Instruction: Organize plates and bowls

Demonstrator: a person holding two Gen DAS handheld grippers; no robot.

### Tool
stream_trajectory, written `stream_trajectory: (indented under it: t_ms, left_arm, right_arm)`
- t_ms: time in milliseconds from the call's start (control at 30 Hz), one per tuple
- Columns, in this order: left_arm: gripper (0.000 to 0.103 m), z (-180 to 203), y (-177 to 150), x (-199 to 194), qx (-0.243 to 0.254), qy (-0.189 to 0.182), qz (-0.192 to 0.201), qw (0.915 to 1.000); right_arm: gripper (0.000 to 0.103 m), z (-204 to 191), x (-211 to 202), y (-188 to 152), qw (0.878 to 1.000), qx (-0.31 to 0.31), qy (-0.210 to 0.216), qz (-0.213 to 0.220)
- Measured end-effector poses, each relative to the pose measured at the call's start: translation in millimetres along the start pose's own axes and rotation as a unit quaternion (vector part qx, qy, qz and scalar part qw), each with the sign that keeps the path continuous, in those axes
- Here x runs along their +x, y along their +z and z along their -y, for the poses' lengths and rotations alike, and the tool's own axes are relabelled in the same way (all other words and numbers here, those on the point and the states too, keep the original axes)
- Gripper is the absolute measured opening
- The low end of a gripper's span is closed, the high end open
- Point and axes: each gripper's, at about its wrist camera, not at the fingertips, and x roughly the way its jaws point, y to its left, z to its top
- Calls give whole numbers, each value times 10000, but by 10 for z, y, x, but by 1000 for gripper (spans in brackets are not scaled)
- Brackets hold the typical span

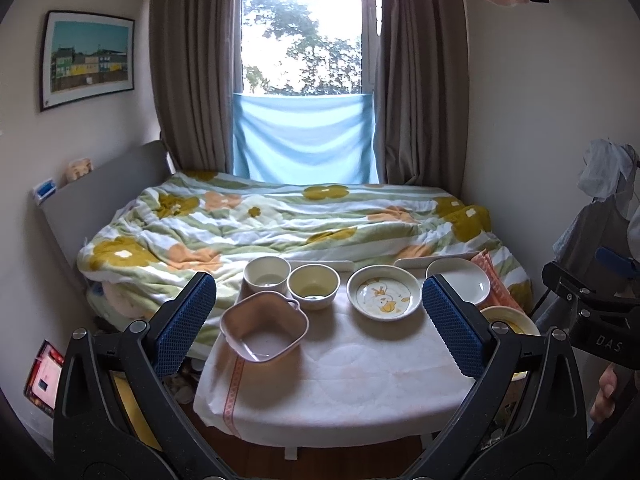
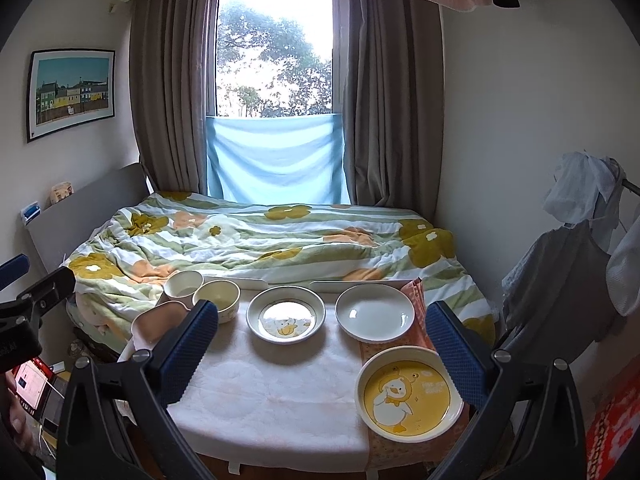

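Observation:
On the white-clothed table (image 1: 340, 380) stand a pink square bowl (image 1: 264, 330), a white cup-like bowl (image 1: 267, 275), a cream round bowl (image 1: 313, 285), a duck-print plate (image 1: 383, 293) and a plain white plate (image 1: 460, 280). A yellow duck plate (image 2: 408, 394) sits at the table's near right corner. My left gripper (image 1: 320, 328) is open, hovering over the near half of the table with nothing between its blue pads. My right gripper (image 2: 324, 356) is open too, above the table's front, its right finger (image 2: 456, 356) overlapping the yellow plate's edge in view.
A bed with a flowered quilt (image 1: 280, 224) lies right behind the table, under a curtained window (image 1: 304, 40). Clothes hang on a rack (image 2: 580, 260) at the right. An orange cloth (image 2: 416, 300) lies under the right-hand plates. Boxes and clutter (image 1: 44, 376) sit on the floor at left.

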Motion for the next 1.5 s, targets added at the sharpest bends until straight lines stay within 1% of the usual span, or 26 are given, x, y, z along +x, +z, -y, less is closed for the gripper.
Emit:
stream_trajectory:
  t_ms: [100,167,300,433,600,667,700,733,767,833,867,933,967,1033,1067,1100,1133,1233,1267,1300,1333,1400,1433,1467,1500]
  left_arm:
    - [103,41,7,168,133,-203,-240,9994]
    - [103,112,-15,340,236,-458,-469,9976]
    - [103,386,-133,711,580,-1044,-811,9895]
    - [103,813,-298,1098,938,-1596,-1142,9761]
    - [103,1438,-531,1600,1113,-2260,-1653,9535]
    - [103,1676,-660,1814,1168,-2532,-1860,9422]
    - [103,1800,-738,1932,1180,-2635,-1971,9369]
    - [103,1905,-814,2042,1175,-2689,-2106,9325]
    - [102,2013,-894,2149,1165,-2727,-2250,9281]
    - [102,2221,-1063,2371,1161,-2753,-2500,9210]
    - [101,2320,-1147,2483,1180,-2739,-2602,9184]
    - [99,2468,-1301,2673,1218,-2680,-2778,9144]
    - [96,2535,-1370,2757,1240,-2641,-2854,9129]
    - [86,2616,-1488,2911,1235,-2618,-3066,9068]
    - [79,2655,-1539,2973,1213,-2596,-3174,9040]
    - [75,2692,-1588,3034,1182,-2578,-3262,9017]
    - [74,2712,-1630,3093,1146,-2547,-3336,9004]
    - [66,2773,-1733,3222,1097,-2487,-3467,8977]
    - [60,2791,-1756,3247,1104,-2474,-3498,8968]
    - [53,2805,-1780,3273,1112,-2473,-3532,8954]
    - [50,2823,-1798,3297,1110,-2474,-3570,8939]
    - [38,2851,-1816,3324,1107,-2479,-3635,8912]
    - [34,2859,-1829,3339,1114,-2488,-3665,8896]
    - [26,2870,-1839,3349,1124,-2492,-3686,8885]
    - [22,2877,-1848,3359,1129,-2488,-3710,8875]
  right_arm:
    - [103,105,84,-76,9997,206,-74,-106]
    - [103,206,138,-166,9986,444,-158,-247]
    - [103,513,242,-421,9920,1023,-459,-581]
    - [103,888,315,-743,9801,1589,-790,-885]
    - [103,1410,499,-1141,9652,2105,-998,-1190]
    - [98,1614,637,-1283,9606,2265,-944,-1307]
    - [94,1700,702,-1347,9583,2337,-901,-1378]
    - [88,1813,784,-1434,9553,2429,-845,-1456]
    - [85,1912,855,-1514,9531,2503,-775,-1514]
    - [71,2083,1001,-1638,9485,2654,-593,-1624]
    - [68,2168,1087,-1698,9470,2703,-488,-1663]
    - [61,2299,1241,-1810,9448,2738,-352,-1764]
    - [58,2344,1319,-1854,9439,2736,-287,-1827]
    - [48,2434,1488,-1952,9422,2711,-112,-1968]
    - [45,2462,1557,-1983,9413,2691,-47,-2035]
    - [41,2495,1630,-2017,9407,2662,21,-2104]
    - [36,2524,1695,-2040,9403,2640,63,-2148]
    - [32,2595,1806,-2096,9390,2593,190,-2254]
    - [32,2615,1834,-2104,9391,2572,236,-2265]
    - [29,2622,1856,-2101,9395,2545,275,-2275]
    - [27,2628,1879,-2094,9407,2508,337,-2262]
    - [26,2643,1934,-2082,9425,2418,409,-2270]
    - [26,2649,1967,-2070,9431,2374,447,-2284]
    - [26,2652,1984,-2068,9433,2349,464,-2300]
    - [26,2655,2009,-2065,9432,2335,490,-2313]
